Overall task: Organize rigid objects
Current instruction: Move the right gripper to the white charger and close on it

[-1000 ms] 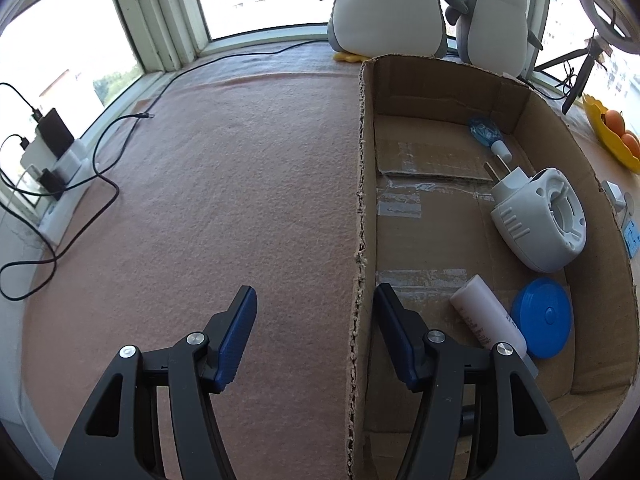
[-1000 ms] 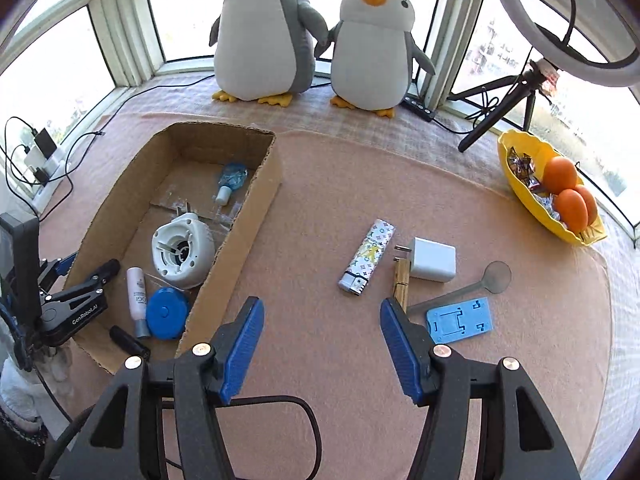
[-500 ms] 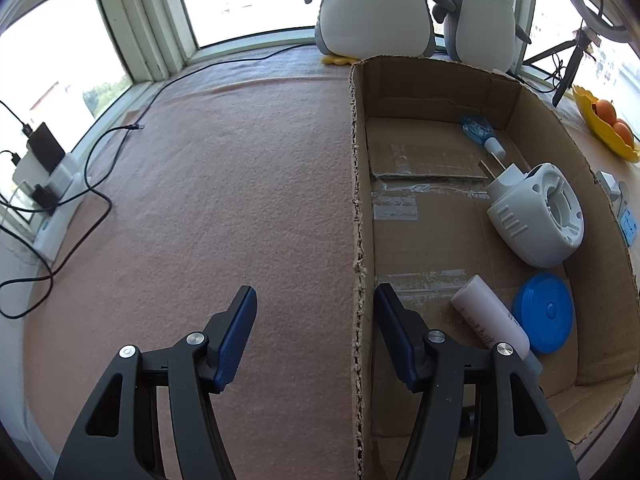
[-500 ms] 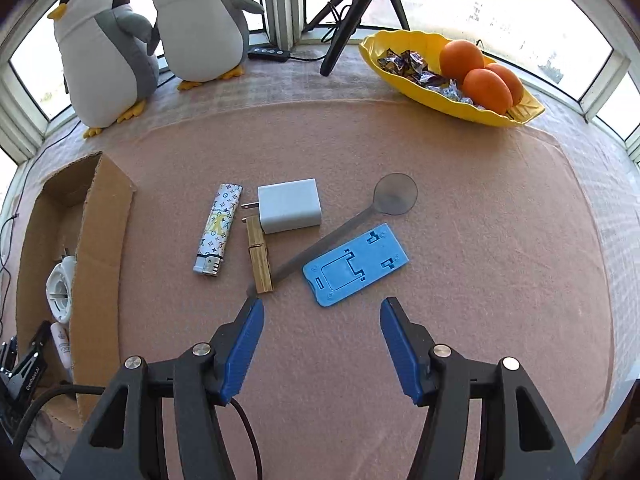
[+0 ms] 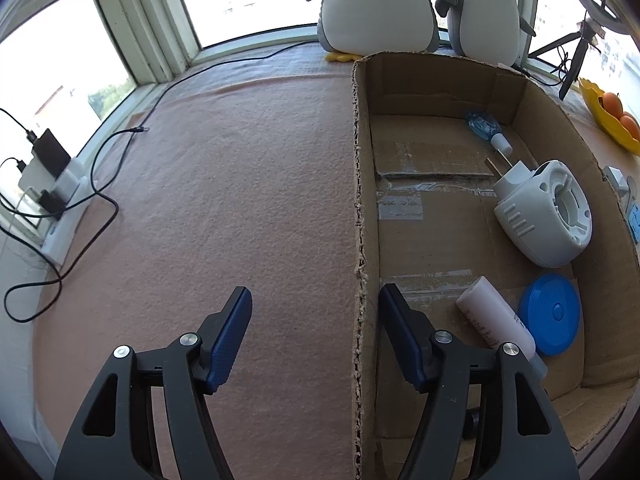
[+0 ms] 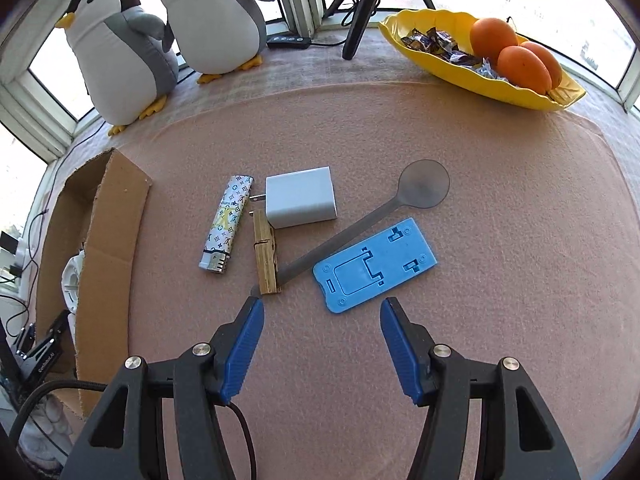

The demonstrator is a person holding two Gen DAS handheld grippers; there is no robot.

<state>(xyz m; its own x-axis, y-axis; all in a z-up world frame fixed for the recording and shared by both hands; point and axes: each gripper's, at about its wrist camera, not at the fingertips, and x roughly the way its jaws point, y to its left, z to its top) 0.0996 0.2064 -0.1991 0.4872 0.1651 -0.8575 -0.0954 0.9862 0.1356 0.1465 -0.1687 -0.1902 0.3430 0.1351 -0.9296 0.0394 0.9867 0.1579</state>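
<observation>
Since a second ago our right gripper (image 6: 322, 314) has swung off the cardboard box (image 6: 116, 216) and dropped toward the loose pile on the bench (image 6: 500, 220), while our left gripper (image 5: 316, 308) has kept its place astride the box's near wall. The left jaws are opening, with only that cardboard wall standing between them and neither pad pressing on it. Our right jaws stand parted and empty, nothing between the pads.

Just ahead of the right jaws lies the blue phone stand (image 6: 374, 266), flat on the bench, its long axis slanting from near-left to far-right, its near corner almost between the fingertips. We judge it the likeliest next pick, and the right hand is clearly the nearer one. A grip would want the jaws turned across its short side, since it lies too flat and wide for an end-on bite.

Beyond it a grey spoon (image 6: 424, 184) runs along the same slant, its handle tip touching a wooden clothespin (image 6: 266, 256) just off our left fingertip. Farther out sit a white charger (image 6: 300, 198) and a patterned lighter (image 6: 228, 224).

Inside the box, seen by the left wrist, rest a white plug-in device (image 5: 544, 212), a white tube (image 5: 494, 318) and a blue lid (image 5: 550, 314)
</observation>
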